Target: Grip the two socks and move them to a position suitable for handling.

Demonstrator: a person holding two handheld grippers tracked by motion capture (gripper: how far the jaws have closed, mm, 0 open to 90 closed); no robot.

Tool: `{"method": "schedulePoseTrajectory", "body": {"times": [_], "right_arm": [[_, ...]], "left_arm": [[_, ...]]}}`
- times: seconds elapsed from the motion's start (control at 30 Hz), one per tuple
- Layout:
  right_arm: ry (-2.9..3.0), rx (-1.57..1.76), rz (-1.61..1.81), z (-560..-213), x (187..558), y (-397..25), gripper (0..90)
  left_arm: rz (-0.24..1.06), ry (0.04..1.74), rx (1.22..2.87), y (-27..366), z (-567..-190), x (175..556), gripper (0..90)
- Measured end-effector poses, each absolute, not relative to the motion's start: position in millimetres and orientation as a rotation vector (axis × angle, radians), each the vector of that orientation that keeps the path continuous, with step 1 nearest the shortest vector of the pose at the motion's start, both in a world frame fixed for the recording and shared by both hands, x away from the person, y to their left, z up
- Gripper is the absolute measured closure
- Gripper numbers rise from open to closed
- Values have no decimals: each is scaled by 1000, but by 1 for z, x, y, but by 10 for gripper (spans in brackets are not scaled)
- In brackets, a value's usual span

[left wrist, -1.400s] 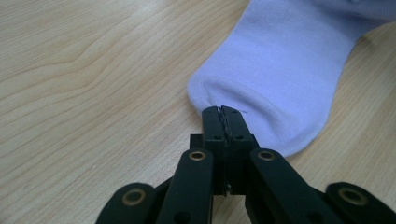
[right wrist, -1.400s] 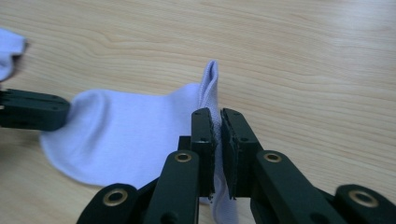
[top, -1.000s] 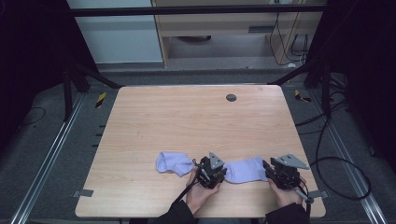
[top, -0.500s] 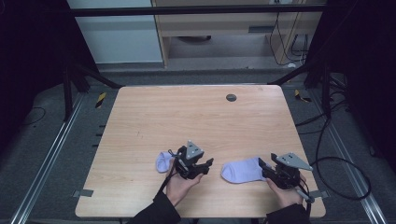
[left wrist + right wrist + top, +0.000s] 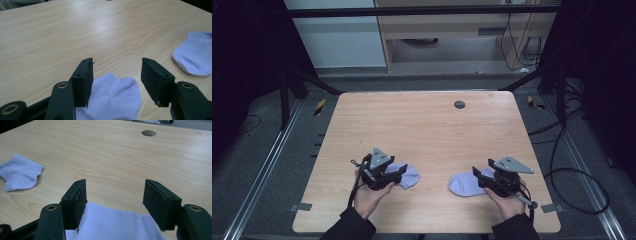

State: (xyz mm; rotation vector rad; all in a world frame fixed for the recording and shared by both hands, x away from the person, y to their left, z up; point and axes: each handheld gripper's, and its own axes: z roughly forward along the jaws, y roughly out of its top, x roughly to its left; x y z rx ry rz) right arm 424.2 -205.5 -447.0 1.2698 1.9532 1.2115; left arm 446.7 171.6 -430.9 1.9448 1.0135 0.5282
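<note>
Wooden table (image 5: pixel 422 125): two pale socks lie well apart. Left gripper (image 5: pixel 116 72) low over left sock (image 5: pixel 112 97), jaws apart. Right gripper (image 5: pixel 115 195) low over right sock (image 5: pixel 112 225), jaws apart.

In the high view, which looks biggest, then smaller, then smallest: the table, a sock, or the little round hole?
1. Table, the biggest by far.
2. Left sock and right sock: grippers partly cover both, so no ranking between them.
3. Round hole, smallest.

Two socks are lying on the table (image 5: pixel 422 125), near the front edge. The left sock (image 5: pixel 408 175) is lying well apart from the right sock (image 5: pixel 464 183). A round hole (image 5: pixel 459 104) is set far behind them.
</note>
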Motion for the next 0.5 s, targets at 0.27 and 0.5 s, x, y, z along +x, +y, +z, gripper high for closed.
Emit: {"method": "schedulePoseTrajectory", "body": {"times": [0.27, 0.5], "right_arm": [[2024, 1214, 1271, -436, 438, -175, 361], [2104, 1129, 1304, -431, 448, -138, 396]], "left_arm": [[562, 1098, 1930, 210, -445, 442, 415], [566, 1172, 1920, 236, -458, 439, 418]]}}
